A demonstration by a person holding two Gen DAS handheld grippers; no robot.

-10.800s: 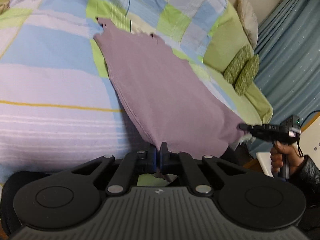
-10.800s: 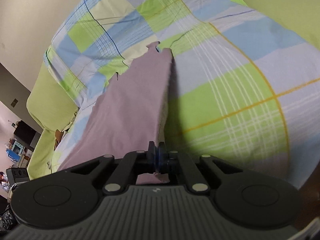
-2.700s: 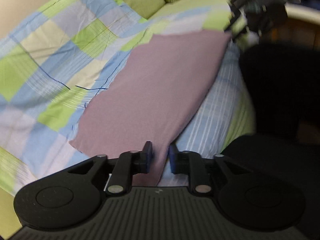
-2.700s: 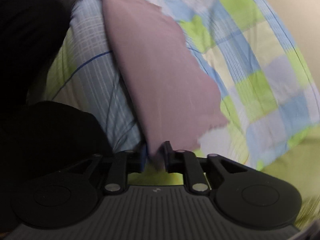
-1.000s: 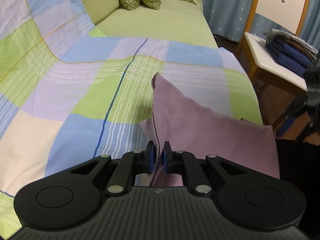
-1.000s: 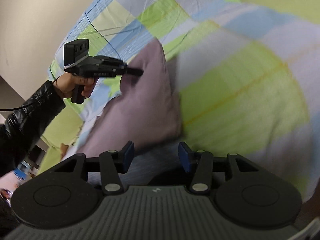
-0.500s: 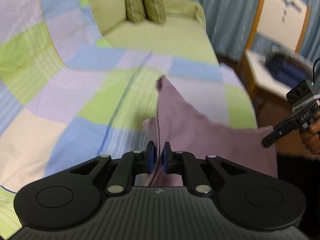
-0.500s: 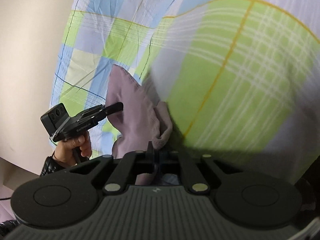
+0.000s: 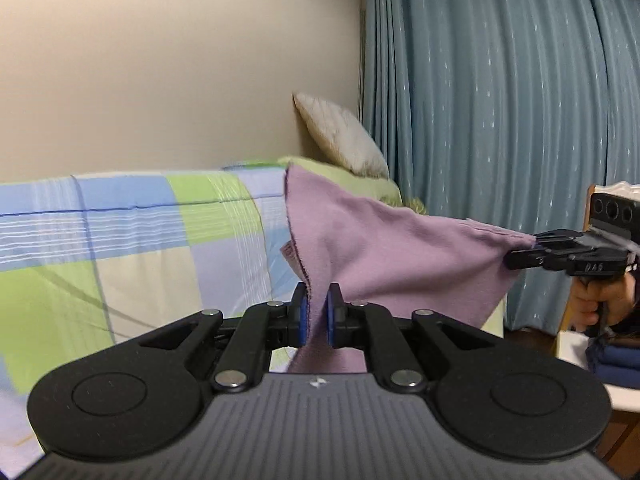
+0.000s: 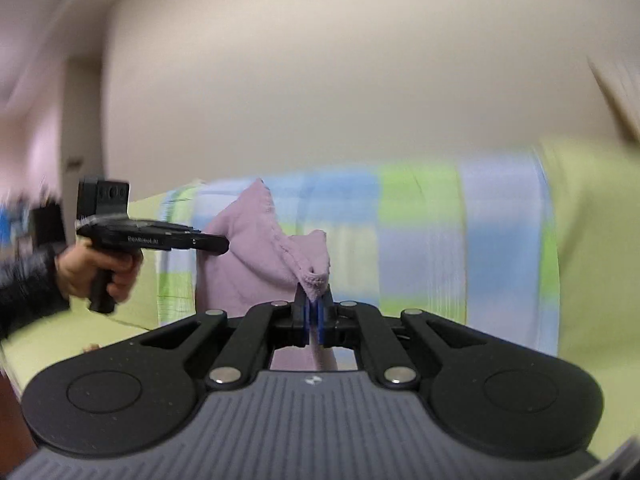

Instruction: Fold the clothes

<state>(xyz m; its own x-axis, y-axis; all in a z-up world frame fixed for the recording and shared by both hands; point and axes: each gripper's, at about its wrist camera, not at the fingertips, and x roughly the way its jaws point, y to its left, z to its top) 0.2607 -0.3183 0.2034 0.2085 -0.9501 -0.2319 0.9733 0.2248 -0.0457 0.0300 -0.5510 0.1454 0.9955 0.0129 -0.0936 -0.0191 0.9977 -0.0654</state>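
Observation:
A folded purple garment (image 9: 384, 248) hangs in the air between my two grippers, lifted off the bed. My left gripper (image 9: 316, 314) is shut on one end of it, cloth pinched between the blue pads. My right gripper (image 10: 314, 314) is shut on the other end, a bunched hem (image 10: 314, 276) sticking up above the pads. In the left wrist view the right gripper (image 9: 528, 254) shows at far right, clamped on the cloth's corner. In the right wrist view the left gripper (image 10: 220, 245) shows at left, against the garment (image 10: 248, 256).
The bed with its checked blue, green and cream cover (image 9: 132, 240) lies behind and below. A grey pillow (image 9: 340, 140) leans on the wall by the blue curtain (image 9: 500, 100). Folded dark clothes (image 9: 616, 360) lie on a white chair at far right.
Both grippers have risen and tilted up from the bed, lifting the garment into the air. The right gripper, open a second ago, shut on the garment's end.

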